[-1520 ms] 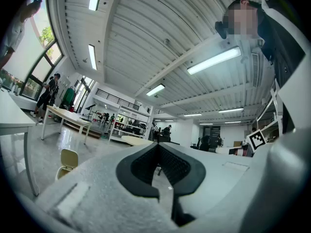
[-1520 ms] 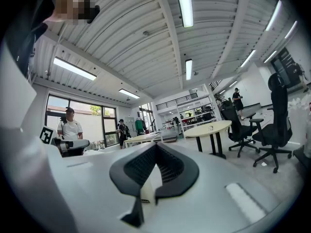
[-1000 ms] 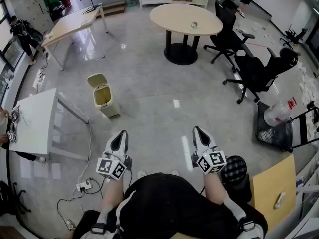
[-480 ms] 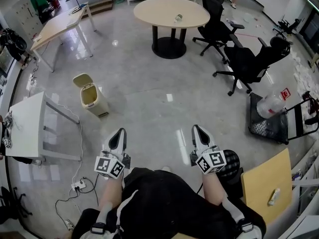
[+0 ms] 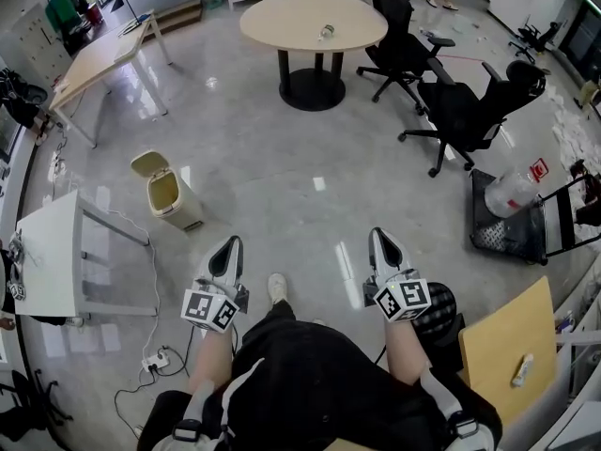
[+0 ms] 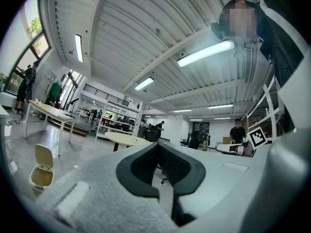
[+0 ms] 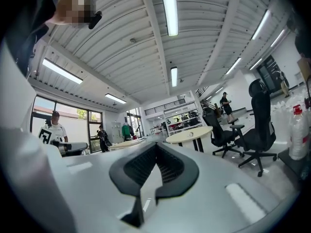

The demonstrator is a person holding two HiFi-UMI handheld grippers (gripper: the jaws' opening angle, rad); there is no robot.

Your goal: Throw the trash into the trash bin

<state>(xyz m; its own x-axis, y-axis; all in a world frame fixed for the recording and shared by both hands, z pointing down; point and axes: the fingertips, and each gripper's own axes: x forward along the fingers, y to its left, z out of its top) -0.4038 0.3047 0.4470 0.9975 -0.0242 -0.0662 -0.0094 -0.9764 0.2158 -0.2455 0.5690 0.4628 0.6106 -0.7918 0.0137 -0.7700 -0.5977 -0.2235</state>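
The beige trash bin (image 5: 165, 192) stands on the floor with its lid up, ahead and to the left of my left gripper (image 5: 228, 248). It also shows low at the left of the left gripper view, as the bin (image 6: 41, 166). A small piece of trash like a can (image 5: 326, 32) lies on the round table (image 5: 282, 17) far ahead. My left gripper (image 6: 158, 147) and right gripper (image 5: 385, 241) are held level at waist height. Both are shut with nothing between the pads. The right gripper (image 7: 156, 146) faces the round table (image 7: 190, 134).
Black office chairs (image 5: 468, 111) stand right of the round table. A cart with a large water bottle (image 5: 510, 194) is at the right. A white table (image 5: 58, 256) and a power strip with cables (image 5: 153, 357) are at the left, and a long desk (image 5: 99, 54) is far left.
The person has walked forward, and a shoe now shows between the grippers. The bin and round table have drifted left in the head view. Both grippers stay shut.
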